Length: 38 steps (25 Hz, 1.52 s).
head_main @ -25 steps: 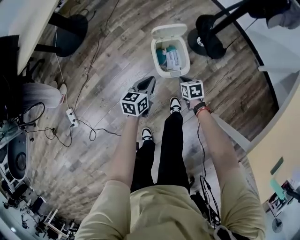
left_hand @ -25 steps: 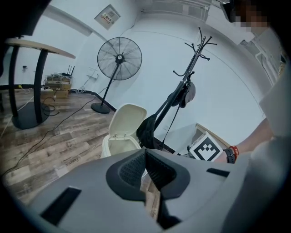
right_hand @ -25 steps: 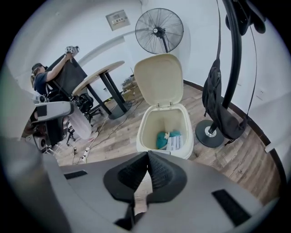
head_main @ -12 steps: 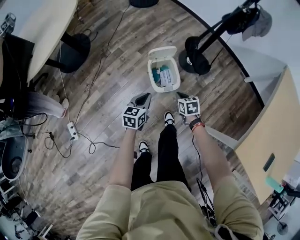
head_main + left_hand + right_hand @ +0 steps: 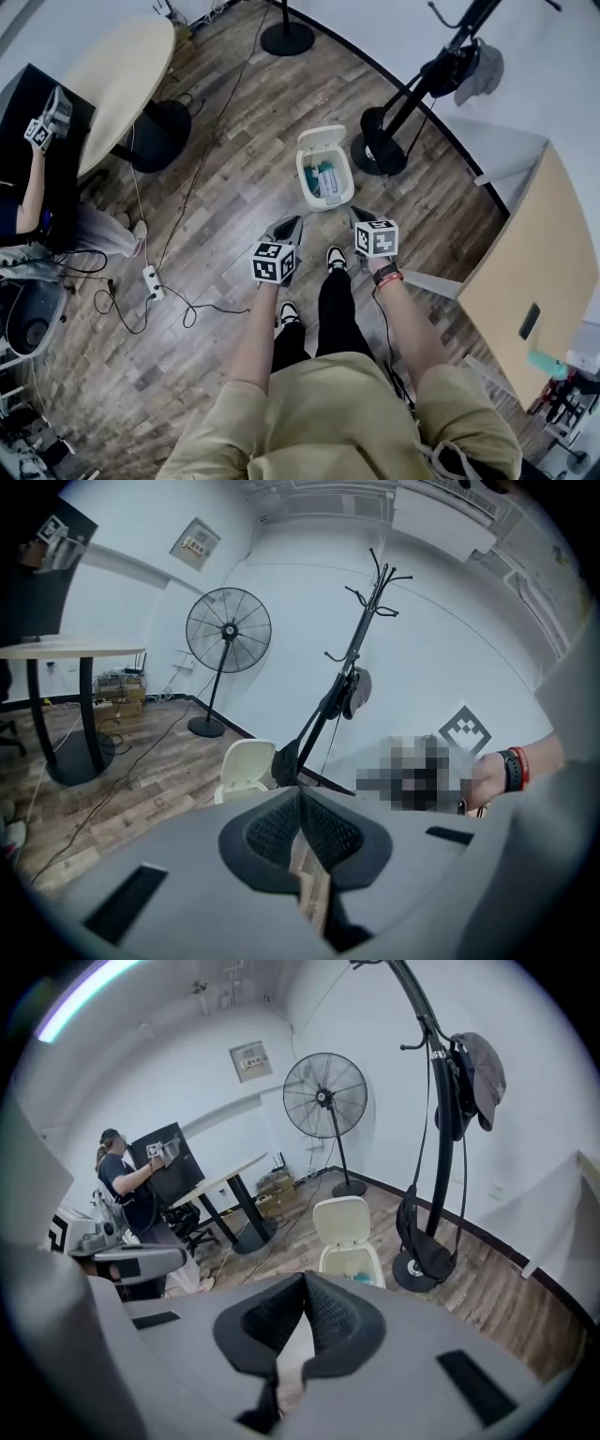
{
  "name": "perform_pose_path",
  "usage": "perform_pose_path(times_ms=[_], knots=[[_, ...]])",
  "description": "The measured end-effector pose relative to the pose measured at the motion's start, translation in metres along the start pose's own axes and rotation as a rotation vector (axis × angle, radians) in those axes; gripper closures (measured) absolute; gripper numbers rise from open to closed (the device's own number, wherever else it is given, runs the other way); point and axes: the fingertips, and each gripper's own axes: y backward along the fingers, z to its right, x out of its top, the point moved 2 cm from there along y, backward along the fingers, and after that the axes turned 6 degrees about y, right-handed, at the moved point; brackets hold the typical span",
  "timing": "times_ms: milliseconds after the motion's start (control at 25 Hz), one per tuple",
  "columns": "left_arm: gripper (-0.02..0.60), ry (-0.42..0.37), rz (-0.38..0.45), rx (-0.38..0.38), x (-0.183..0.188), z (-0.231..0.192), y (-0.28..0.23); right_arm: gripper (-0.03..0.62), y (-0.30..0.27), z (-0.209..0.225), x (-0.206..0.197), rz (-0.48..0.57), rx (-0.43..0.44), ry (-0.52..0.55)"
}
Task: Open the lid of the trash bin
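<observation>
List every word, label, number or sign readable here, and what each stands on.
No text is readable in any view.
Wall panel: print too small to read.
Packets in the trash bin: print too small to read.
Marker cubes: square patterns only, no letters.

Wood-plank floor [image 5: 216, 178] — trash bin [image 5: 328, 202] (lid [image 5: 323, 141] up), power strip [image 5: 148, 278], coat-stand base [image 5: 373, 155]

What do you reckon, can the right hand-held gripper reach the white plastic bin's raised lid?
Probably not without stepping closer: the right hand-held gripper sits short of the white plastic bin's raised lid, though nothing stands between.
</observation>
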Motion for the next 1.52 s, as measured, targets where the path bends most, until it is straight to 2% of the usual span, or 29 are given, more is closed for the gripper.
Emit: perform_pose_path(times_ms=[160, 520, 880, 1200, 1520], knots=[[0.558, 0.0, 0.03, 0.023, 0.01, 0.013, 0.036, 0.585, 0.041, -0.024, 0.013, 0.059, -0.019, -0.01], [0.558, -0.044, 0.133, 0.046, 0.055, 0.044, 0.113, 0.583, 0.118, -0.085, 0.049, 0.178, -0.049, 0.089], [0.558, -0.131, 0.248, 0.038, 0.099, 0.072, 0.183, 0.582, 0.181, -0.129, 0.078, 0.308, -0.111, 0.041], [0.558, -0.19, 0.329, 0.0, 0.12, 0.102, 0.23, 0.58, 0.234, -0.161, 0.1, 0.429, -0.128, 0.107], [0.558, -0.223, 0.428, -0.013, 0.155, 0.125, 0.26, 0.58, 0.268, -0.18, 0.12, 0.537, -0.144, 0.114]])
